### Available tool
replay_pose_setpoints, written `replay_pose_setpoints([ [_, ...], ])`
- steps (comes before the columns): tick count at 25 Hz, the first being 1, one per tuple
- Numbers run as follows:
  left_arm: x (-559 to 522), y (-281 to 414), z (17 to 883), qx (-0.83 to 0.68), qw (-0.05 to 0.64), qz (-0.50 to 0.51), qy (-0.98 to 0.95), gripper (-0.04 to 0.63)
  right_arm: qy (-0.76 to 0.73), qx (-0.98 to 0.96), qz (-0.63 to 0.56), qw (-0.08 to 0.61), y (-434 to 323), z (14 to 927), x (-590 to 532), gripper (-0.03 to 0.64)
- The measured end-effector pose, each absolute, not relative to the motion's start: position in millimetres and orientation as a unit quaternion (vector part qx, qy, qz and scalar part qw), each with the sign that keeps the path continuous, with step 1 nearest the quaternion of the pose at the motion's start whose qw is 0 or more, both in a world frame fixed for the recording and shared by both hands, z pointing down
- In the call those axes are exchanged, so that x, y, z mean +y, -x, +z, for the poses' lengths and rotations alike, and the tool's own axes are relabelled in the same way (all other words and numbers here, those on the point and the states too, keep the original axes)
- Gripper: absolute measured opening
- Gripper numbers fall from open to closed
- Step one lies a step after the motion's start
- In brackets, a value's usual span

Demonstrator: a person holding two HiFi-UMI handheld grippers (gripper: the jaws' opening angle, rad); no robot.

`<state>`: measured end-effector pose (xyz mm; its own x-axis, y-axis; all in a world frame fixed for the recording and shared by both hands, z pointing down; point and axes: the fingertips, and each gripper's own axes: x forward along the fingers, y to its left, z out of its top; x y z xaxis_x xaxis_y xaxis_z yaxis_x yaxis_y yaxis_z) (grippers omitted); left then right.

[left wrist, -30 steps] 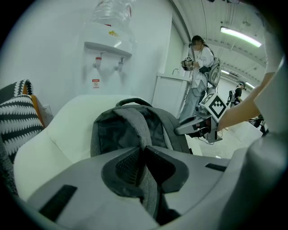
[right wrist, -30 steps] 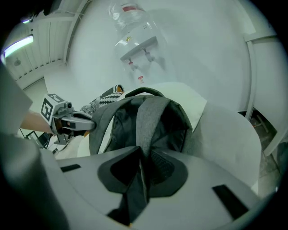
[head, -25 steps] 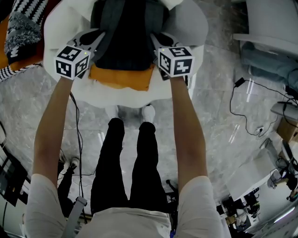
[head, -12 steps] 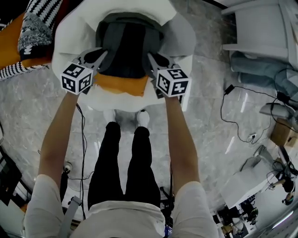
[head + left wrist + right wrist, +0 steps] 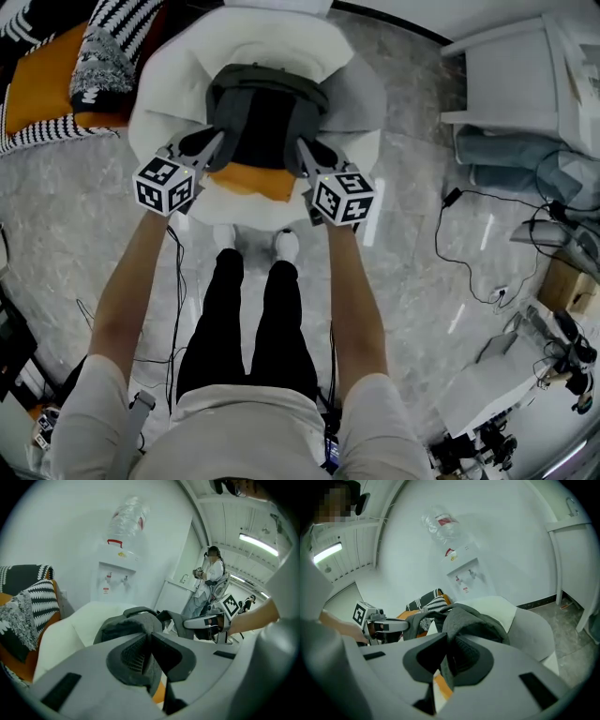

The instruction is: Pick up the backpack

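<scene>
A dark grey backpack (image 5: 265, 122) with an orange bottom panel (image 5: 249, 179) hangs between my two grippers above a white armchair (image 5: 164, 89). My left gripper (image 5: 210, 143) is shut on the grey fabric at the backpack's left side, which shows pinched between the pads in the left gripper view (image 5: 149, 644). My right gripper (image 5: 306, 150) is shut on the fabric at the right side, and its own view (image 5: 449, 660) shows the pinch too. Each gripper view also shows the backpack's top (image 5: 129, 620) (image 5: 471, 618).
A black-and-white striped pillow (image 5: 108, 42) and an orange cushion (image 5: 37, 80) lie left of the armchair. A water dispenser (image 5: 112, 581) stands at the wall behind. A white chair (image 5: 511, 80) and floor cables (image 5: 459, 244) are at the right. A person (image 5: 208, 581) stands in the background.
Both grippers have risen with the backpack held between them, and it has come up off the armchair seat. The jaws have stayed closed on the fabric.
</scene>
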<state>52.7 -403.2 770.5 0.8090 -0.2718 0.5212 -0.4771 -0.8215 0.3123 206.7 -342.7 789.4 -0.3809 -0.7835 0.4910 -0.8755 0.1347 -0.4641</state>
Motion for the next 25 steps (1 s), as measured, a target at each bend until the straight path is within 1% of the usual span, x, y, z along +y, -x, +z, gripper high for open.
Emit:
replay_pose_setpoints([
  [10, -372.9, -30.7, 726.0, -0.224, 0.233, 0.222, -0.920, 0.031, -0.546, -0.755, 0.359, 0.059, -189.1, 742.0, -318.9, 0.040],
  [17, -360.4, -20.1, 690.6, -0.234, 0.224, 0.224, -0.919, 0.031, -0.541, -0.762, 0.351, 0.060, -178.7, 705.8, -310.4, 0.040],
  [25, -353.2, -7.2, 655.9, -0.251, 0.230, 0.213, -0.916, 0.029, -0.533, -0.768, 0.351, 0.059, -166.3, 673.2, -302.2, 0.040],
])
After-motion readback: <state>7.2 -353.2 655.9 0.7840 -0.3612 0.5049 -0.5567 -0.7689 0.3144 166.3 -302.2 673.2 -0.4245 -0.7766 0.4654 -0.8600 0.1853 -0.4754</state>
